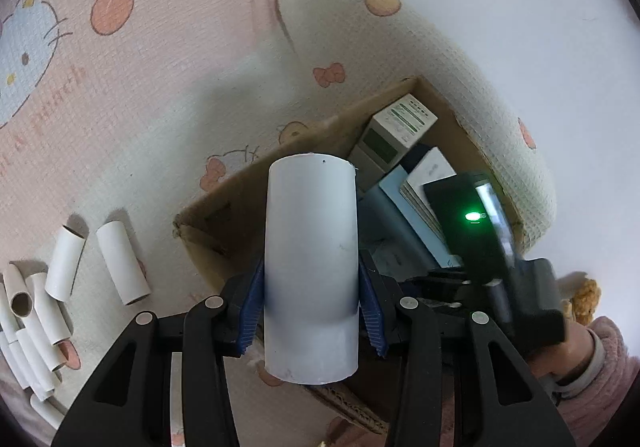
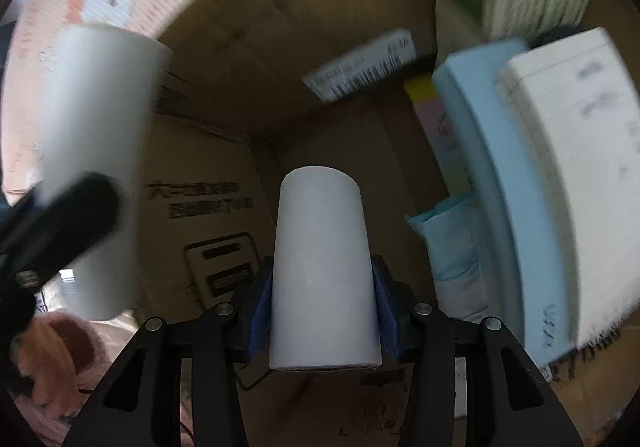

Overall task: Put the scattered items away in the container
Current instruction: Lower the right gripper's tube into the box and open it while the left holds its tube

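Observation:
My left gripper (image 1: 312, 311) is shut on a white paper tube (image 1: 311, 267), held upright over the near edge of the open cardboard box (image 1: 224, 199). My right gripper (image 2: 323, 307) is shut on another white paper tube (image 2: 322, 271) and is down inside the cardboard box (image 2: 240, 47). The right gripper's body (image 1: 484, 239), with a green light, shows in the left wrist view over the box. The left tube (image 2: 96, 151) appears blurred at the left of the right wrist view. Several loose white tubes (image 1: 120, 263) lie on the sheet at the left.
The box holds a green and white carton (image 1: 400, 127), a light blue box (image 2: 480, 187) and a white box (image 2: 572, 175). A pink cartoon-print sheet (image 1: 120, 87) covers the surface. A hand in a pink sleeve (image 1: 592, 359) holds the right gripper.

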A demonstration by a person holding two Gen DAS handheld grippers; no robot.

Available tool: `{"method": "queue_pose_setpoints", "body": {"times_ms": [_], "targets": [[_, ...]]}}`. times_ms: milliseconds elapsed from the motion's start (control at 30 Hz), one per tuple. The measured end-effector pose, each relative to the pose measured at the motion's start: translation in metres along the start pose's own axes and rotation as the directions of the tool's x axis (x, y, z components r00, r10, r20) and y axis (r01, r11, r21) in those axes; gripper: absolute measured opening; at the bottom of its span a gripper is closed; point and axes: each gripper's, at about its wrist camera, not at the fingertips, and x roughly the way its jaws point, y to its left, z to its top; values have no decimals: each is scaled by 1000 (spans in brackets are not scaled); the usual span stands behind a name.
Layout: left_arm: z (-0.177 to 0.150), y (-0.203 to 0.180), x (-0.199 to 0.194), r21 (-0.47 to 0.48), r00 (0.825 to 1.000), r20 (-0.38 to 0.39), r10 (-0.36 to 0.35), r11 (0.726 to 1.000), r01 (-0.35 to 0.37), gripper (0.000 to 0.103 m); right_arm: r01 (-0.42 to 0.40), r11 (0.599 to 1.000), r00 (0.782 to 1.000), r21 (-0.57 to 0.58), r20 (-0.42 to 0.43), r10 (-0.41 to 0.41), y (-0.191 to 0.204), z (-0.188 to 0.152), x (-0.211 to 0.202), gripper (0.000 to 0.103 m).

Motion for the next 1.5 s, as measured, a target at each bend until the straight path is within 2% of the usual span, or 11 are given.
{"method": "queue_pose_setpoints", "body": {"times_ms": [167, 367, 500, 600, 933, 1033, 1100, 1133, 1300, 1433, 1500], "targets": [[1, 9, 6, -32, 1000, 2, -31, 999, 31, 48, -28, 999, 995, 34, -92, 31, -5, 10, 23, 43], [5, 10, 10, -35, 999, 0, -46, 998, 46, 48, -12, 1000, 996, -22, -89, 10, 3, 18, 36, 43], [6, 11, 9, -39, 999, 1, -52, 998, 52, 48, -21, 1000, 979, -12, -205, 18, 2, 15, 56, 44], [7, 13, 10, -45, 998, 0, -58, 997, 57, 48, -3, 1000, 970, -6, -243, 1, -1, 12, 62, 44], [8, 11, 9, -41, 999, -7, -48, 998, 48, 48, -48, 999, 973, 6, -227, 48, -12, 26, 73, 44], [8, 12, 9, -49, 999, -5, -49, 998, 48, 48, -105, 994, 979, 44, -168, 111, -13, 32, 71, 44], [9, 12, 10, -51, 999, -6, -46, 998, 46, 48, -127, 991, 981, 40, -140, 131, -11, 35, 70, 37], [9, 12, 11, -49, 999, -8, -46, 998, 46, 48, -122, 992, 983, 37, -133, 126, -10, 36, 71, 24], [9, 12, 14, -52, 999, -18, -50, 997, 49, 48, -65, 996, 977, 56, -200, 75, -14, 31, 86, 22], [9, 10, 16, -46, 999, -25, -46, 998, 45, 48, -22, 998, 960, 66, -276, 40, -23, 16, 89, 22], [8, 7, 18, -35, 999, -33, -35, 999, 34, 48, -32, 997, 962, 69, -269, 49, -24, 15, 88, 23]]}}
